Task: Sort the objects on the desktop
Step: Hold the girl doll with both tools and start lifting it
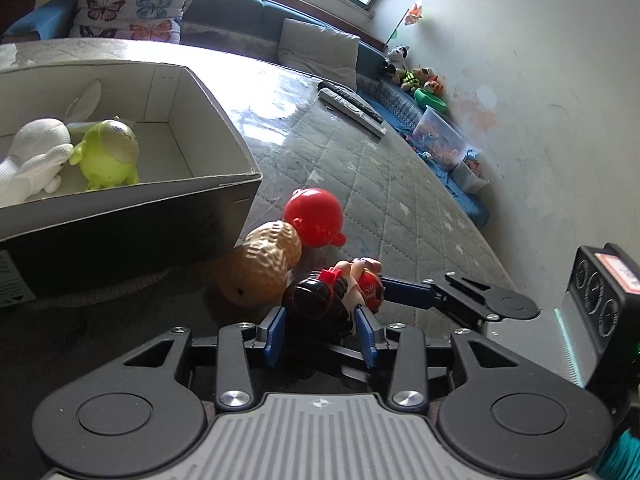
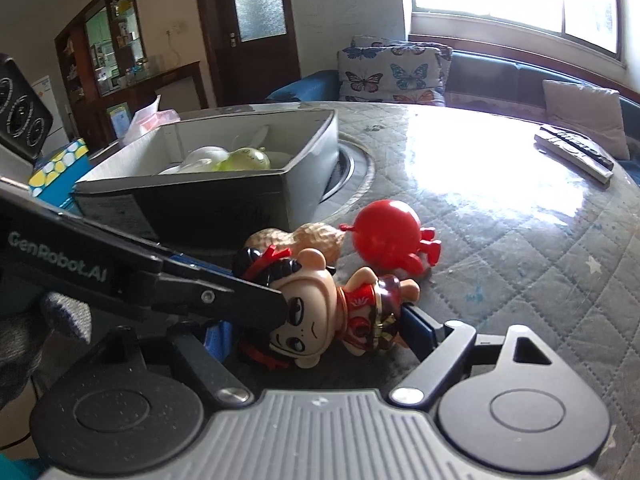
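A doll with black hair and a red dress (image 1: 332,300) (image 2: 320,316) lies on the quilted table. My left gripper (image 1: 322,334) has its blue pads on both sides of the doll's head. My right gripper (image 2: 324,332) straddles the doll's head and body from the other side; one of its fingers (image 1: 404,292) shows in the left wrist view against the doll. A peanut toy (image 1: 260,270) (image 2: 308,238) and a red round toy (image 1: 316,216) (image 2: 388,240) lie just beyond. A grey box (image 1: 224,184) (image 2: 280,188) holds a green toy (image 1: 108,154) and a white plush (image 1: 32,152).
Remote controls (image 1: 352,106) (image 2: 576,154) lie at the table's far side. A blue dotted box (image 2: 60,172) stands behind the grey box. Cushions and toys line the bench beyond the table. A round recess (image 2: 352,176) sits beside the box.
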`<state>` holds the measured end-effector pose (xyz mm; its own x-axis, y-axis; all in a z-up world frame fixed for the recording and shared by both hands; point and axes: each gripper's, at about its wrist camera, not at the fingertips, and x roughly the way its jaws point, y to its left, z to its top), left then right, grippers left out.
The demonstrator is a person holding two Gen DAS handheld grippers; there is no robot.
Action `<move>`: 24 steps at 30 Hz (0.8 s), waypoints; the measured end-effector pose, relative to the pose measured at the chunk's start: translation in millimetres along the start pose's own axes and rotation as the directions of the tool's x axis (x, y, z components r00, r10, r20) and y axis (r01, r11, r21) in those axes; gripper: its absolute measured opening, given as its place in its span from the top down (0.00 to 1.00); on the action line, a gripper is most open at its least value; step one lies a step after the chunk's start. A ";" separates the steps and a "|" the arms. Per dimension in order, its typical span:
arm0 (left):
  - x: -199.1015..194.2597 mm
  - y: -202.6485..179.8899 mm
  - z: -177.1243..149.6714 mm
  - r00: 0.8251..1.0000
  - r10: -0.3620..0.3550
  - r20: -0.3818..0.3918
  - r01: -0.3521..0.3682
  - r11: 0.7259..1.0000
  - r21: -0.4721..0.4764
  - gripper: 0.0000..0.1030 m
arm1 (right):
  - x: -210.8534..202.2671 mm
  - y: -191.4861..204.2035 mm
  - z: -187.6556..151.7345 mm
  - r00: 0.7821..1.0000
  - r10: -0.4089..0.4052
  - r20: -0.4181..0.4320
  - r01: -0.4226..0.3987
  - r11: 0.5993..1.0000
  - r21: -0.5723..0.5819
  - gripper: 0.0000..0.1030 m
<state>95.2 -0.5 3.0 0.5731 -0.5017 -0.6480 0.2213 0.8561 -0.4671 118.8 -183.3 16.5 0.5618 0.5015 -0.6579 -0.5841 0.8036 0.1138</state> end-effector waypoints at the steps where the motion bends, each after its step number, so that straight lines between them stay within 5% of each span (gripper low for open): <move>1: -1.5 0.2 -1.0 1.000 0.006 0.002 -0.006 1.000 0.006 0.60 | -1.8 2.7 -0.9 1.000 0.006 -0.001 -0.006 1.000 -0.007 0.17; 24: -11.1 -2.5 -6.3 1.000 -0.012 0.008 0.011 0.997 0.071 0.59 | 0.4 8.5 -4.3 1.000 -0.003 -0.002 0.003 1.000 -0.010 0.15</move>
<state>83.3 2.1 7.6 0.5766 -0.5107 -0.6377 0.2833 0.8571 -0.4303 111.6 -177.7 14.0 0.5626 0.4981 -0.6598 -0.5880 0.8021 0.1042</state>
